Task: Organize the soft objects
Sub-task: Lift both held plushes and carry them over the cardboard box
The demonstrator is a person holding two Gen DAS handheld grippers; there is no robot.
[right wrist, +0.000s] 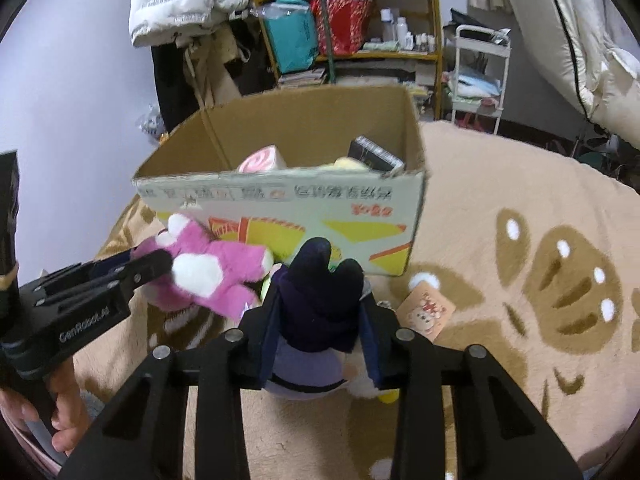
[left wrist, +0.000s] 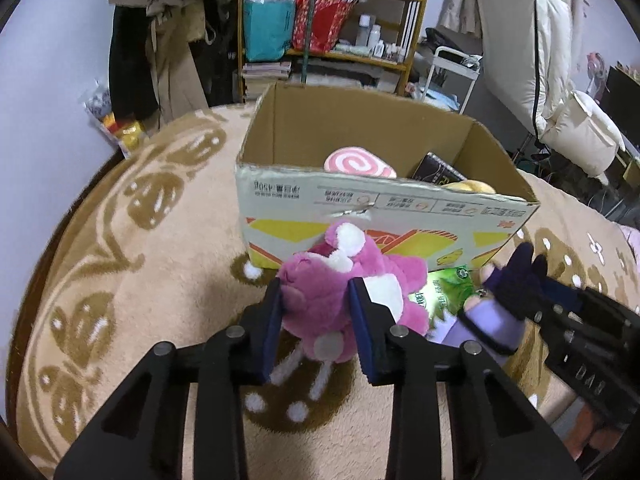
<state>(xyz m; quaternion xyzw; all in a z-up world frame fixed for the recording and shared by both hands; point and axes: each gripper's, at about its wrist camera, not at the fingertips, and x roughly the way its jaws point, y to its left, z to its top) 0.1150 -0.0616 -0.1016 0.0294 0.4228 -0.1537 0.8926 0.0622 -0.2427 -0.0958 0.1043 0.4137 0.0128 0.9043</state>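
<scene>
My left gripper (left wrist: 316, 300) is shut on a pink plush bear (left wrist: 344, 276) and holds it just in front of the cardboard box (left wrist: 360, 208). In the right wrist view the bear (right wrist: 216, 268) hangs left of centre from the left gripper (right wrist: 152, 264). My right gripper (right wrist: 320, 312) is shut on a dark purple plush doll (right wrist: 316, 300) near the box's front wall (right wrist: 280, 208). That doll (left wrist: 508, 292) also shows at the right in the left wrist view. The box holds a pink swirl plush (left wrist: 356, 164), a yellow plush (left wrist: 472, 187) and a dark packet (left wrist: 438, 168).
A beige patterned blanket (right wrist: 520, 240) covers the bed. A green packet (left wrist: 448, 292) lies by the box. A paper tag (right wrist: 430, 312) lies on the blanket to the right. A shelf (left wrist: 332, 20), hanging clothes and a white cart (right wrist: 480, 72) stand behind.
</scene>
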